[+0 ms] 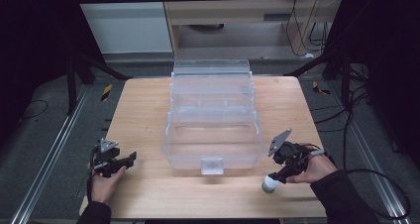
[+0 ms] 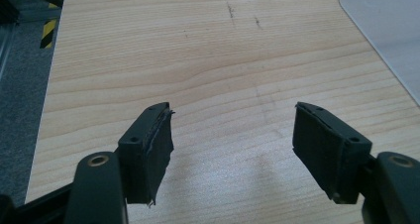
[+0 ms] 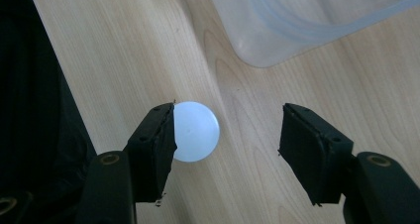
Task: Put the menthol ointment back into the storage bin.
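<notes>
Pale wood counter (image 1: 143,110), grain running crosswise, few faint dark scuffs (clearest in left gripper view). Clear plastic tiered box (image 1: 212,115) at counter middle, lid open toward far side, small latch on near wall. Grey floor (image 1: 44,130) around counter. Yellow-black hazard tape (image 1: 106,91) on floor off far-left corner, second strip (image 1: 321,88) off far-right corner. Black cables (image 1: 346,110) trail over floor on right. Light wood cabinet (image 1: 237,11) behind.

Grey carpet floor (image 1: 44,135) surrounds the wooden table (image 1: 143,110); a light cabinet (image 1: 233,16) stands beyond its far edge.
</notes>
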`<state>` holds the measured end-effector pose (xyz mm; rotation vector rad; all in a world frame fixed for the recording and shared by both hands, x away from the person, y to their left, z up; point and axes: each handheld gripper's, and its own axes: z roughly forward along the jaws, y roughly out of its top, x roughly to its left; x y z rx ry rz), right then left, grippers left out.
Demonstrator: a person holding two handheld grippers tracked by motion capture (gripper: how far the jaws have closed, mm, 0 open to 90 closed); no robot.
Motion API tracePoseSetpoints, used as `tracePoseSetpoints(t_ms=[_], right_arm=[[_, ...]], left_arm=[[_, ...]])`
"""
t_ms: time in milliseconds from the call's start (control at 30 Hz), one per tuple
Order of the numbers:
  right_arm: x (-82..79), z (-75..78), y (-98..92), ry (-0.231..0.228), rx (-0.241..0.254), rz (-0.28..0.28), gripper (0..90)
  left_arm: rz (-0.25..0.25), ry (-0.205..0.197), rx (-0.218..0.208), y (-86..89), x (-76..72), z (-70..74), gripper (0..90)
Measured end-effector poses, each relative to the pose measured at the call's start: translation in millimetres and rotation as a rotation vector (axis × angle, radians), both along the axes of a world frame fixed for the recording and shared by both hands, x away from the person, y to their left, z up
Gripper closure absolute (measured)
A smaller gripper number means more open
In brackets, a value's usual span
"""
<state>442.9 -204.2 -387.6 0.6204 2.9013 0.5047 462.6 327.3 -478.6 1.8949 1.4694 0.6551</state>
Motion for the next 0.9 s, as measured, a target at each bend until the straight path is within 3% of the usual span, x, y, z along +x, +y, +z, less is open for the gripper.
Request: tracePoseSetpoints(t_ms=[533,900], right_arm=[[-4.8,-18.8,6.7,0.072,-0.063,0.059,42.2],[-5.7,-29.4,12.6,0.089,-0.1,0.087,44.3]], left_arm=[[-0.006,0.005,0.003,-0.7,0.2,-0.2,31.7],[-0.007,0.007,0.006,-0.9,0.3,-0.3,31.9]])
